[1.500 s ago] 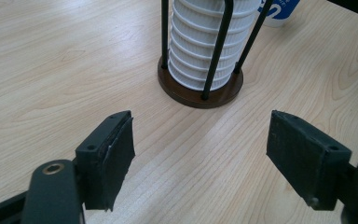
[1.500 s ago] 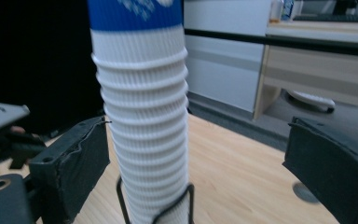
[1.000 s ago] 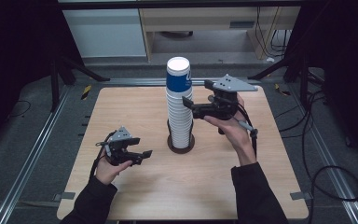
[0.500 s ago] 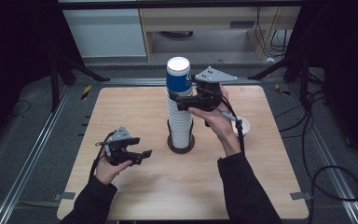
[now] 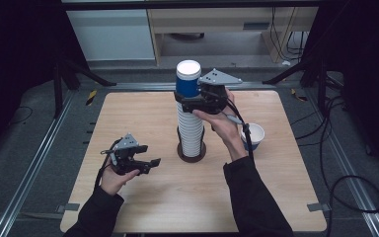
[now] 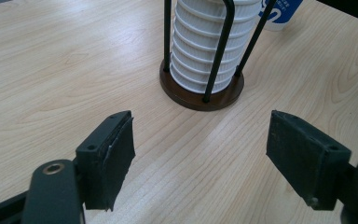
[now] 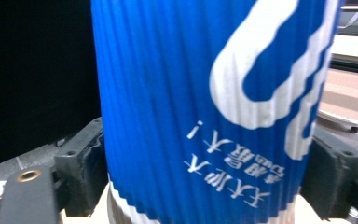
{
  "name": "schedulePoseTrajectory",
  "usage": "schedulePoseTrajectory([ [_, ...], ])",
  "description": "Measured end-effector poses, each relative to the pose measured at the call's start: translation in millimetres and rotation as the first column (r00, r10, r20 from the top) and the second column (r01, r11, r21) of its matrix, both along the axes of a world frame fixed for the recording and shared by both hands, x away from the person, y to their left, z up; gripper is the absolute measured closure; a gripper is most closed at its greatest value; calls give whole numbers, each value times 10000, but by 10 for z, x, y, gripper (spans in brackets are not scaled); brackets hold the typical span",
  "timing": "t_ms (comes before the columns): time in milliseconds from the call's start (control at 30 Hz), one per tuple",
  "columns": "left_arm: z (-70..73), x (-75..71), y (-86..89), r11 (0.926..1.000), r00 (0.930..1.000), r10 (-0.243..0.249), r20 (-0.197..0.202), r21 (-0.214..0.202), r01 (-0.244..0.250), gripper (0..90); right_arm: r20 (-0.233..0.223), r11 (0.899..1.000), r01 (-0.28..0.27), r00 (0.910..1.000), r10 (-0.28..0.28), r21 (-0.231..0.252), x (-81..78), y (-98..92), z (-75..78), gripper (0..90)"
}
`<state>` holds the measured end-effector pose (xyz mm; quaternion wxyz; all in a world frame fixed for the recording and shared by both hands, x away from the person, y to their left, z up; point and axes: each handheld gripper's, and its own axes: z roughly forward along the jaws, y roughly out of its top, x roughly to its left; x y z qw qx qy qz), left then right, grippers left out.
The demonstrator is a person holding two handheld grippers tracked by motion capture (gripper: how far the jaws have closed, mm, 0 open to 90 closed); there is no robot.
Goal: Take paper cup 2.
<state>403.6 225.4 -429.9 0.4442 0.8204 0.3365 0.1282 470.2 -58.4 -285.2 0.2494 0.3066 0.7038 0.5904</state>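
A tall stack of white ribbed paper cups stands upside down in a round brown holder with black rods, at the table's middle. The top cup is blue with white print. My right gripper reaches in from the right at the top of the stack. Its jaws have just been closing, and in the right gripper view its pads press on both sides of the blue cup. My left gripper rests low at the left, open and holding nothing, facing the holder's base.
A single blue-and-white cup stands upright on the wooden table to the right of the stack, behind my right forearm. It also peeks in at the top of the left gripper view as the far cup. Dark floor and metal rails surround the table.
My right gripper has moved left onto the top of the stack and its jaws have come in around the blue cup. The left gripper has stayed put.
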Motion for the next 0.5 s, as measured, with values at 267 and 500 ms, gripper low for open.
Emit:
schedulePoseTrajectory([
  [267,-5,3,-1,10000,10000,1,-20,16,-1,227,45,9998,-87,10000,88,-185,-4,-11,25,169],
  [500,0,4,10,10000,10000,33,-31,-30,-33,227,207,9998,-180,9996,178,50,-14,-35,76,180],
])
